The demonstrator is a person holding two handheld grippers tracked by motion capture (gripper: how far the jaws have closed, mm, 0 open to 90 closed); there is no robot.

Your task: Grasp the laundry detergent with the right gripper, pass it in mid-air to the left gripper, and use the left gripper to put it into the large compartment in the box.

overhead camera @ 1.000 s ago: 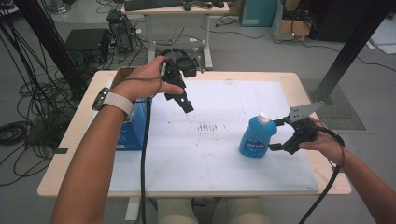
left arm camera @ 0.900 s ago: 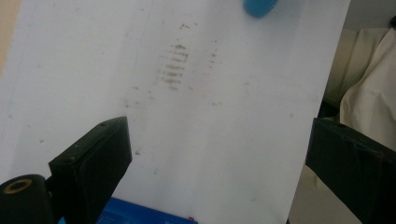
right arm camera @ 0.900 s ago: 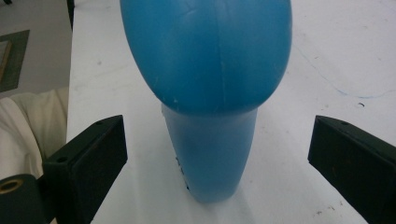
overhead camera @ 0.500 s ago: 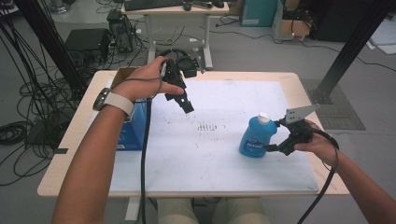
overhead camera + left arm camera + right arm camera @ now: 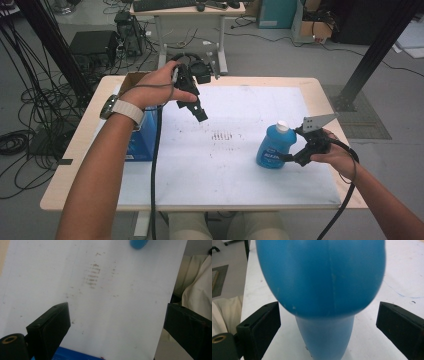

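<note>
Right gripper (image 5: pixel 295 156) wide open, blue bottle (image 5: pixel 272 147) upright between the jaws, untouched. Could tip if one pad lands first. Left gripper (image 5: pixel 196 111) open too, hovering empty.

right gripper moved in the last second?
Yes. The right gripper edged slightly toward the near table edge, staying beside the blue bottle, which stayed put.

Sheet (image 5: pixel 235 165): white, covers most of the tabletop, with dark smudge marks near the frame's centre.
Table (image 5: pixel 70 185): pale wood edge along the lower left.
Cables (image 5: pixel 25 95): tangled on the floor, left side.
Keyboard (image 5: pixel 165 4): on a desk, top centre.
</note>
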